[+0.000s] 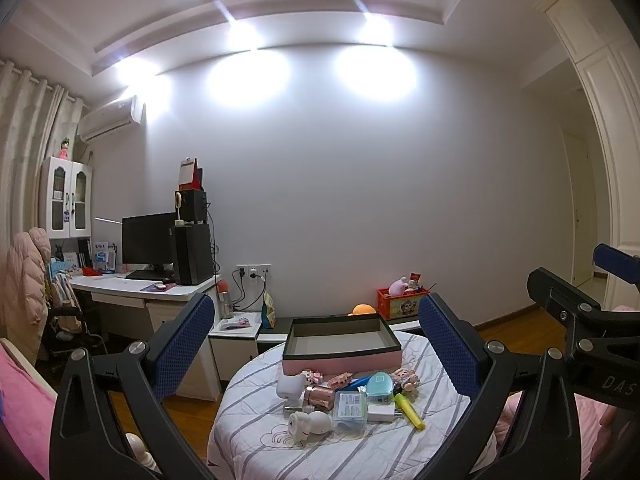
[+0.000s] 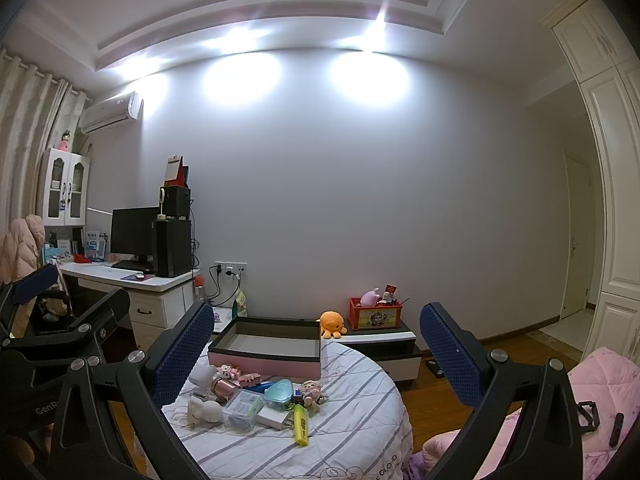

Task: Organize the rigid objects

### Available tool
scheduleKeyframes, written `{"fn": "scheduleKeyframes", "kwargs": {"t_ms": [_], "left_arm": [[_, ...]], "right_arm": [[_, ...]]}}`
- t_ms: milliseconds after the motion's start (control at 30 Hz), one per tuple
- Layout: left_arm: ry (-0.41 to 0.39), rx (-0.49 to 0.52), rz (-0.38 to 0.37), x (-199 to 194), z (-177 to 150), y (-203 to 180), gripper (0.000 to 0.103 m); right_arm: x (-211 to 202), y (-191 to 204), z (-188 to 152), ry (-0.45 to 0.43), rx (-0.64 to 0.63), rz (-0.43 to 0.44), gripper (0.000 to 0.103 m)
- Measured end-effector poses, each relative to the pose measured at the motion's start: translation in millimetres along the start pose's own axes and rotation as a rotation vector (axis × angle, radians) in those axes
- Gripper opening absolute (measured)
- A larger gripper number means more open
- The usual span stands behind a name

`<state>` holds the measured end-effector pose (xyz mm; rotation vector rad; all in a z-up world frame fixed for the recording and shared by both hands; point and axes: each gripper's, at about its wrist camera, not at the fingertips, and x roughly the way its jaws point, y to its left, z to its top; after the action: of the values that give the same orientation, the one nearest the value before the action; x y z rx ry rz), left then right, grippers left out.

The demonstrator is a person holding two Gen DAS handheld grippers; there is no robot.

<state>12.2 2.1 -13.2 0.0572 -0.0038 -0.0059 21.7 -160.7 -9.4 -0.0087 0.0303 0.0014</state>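
Striped grey-and-white cloth covers the round table [image 1: 256, 432], on which all the small rigid items sit in one cluster. Pink box [image 1: 341, 360] with a dark rim stands open-topped at the far side of the table, nothing visible inside it.

Cluster, just in front of the box: yellow highlighter [image 1: 410, 411] at the right edge, lying flat, beside a white charger plug [image 1: 382, 412]; teal oval case [image 1: 379, 384] behind the plug; clear plastic case [image 1: 350, 410] with a printed label; rose-gold cylinder [image 1: 320, 396] on its side; white figurine [image 1: 310, 426] nearest the camera; small doll figure [image 1: 405, 378] at the right rear (finer details too small to tell).

Left gripper [image 1: 316, 344]: blue-padded fingers spread wide, holding nothing, raised above and short of the table. Right gripper [image 2: 316, 350]: fingers likewise spread wide, holding nothing, clear of all items.

Orange plush octopus [image 2: 333, 323] sits on the low cabinet behind the table, beside a red toy crate [image 2: 375, 314].
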Motion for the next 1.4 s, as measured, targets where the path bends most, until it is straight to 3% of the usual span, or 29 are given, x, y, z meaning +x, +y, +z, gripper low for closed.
{"fn": "scheduleKeyframes", "kwargs": {"t_ms": [1400], "left_arm": [[0.007, 0.004, 0.001, -4.7, 4.8, 2.9, 0.103]], "right_arm": [[-2.8, 4.6, 1.8, 0.007, -0.003, 0.0, 0.103]]}}
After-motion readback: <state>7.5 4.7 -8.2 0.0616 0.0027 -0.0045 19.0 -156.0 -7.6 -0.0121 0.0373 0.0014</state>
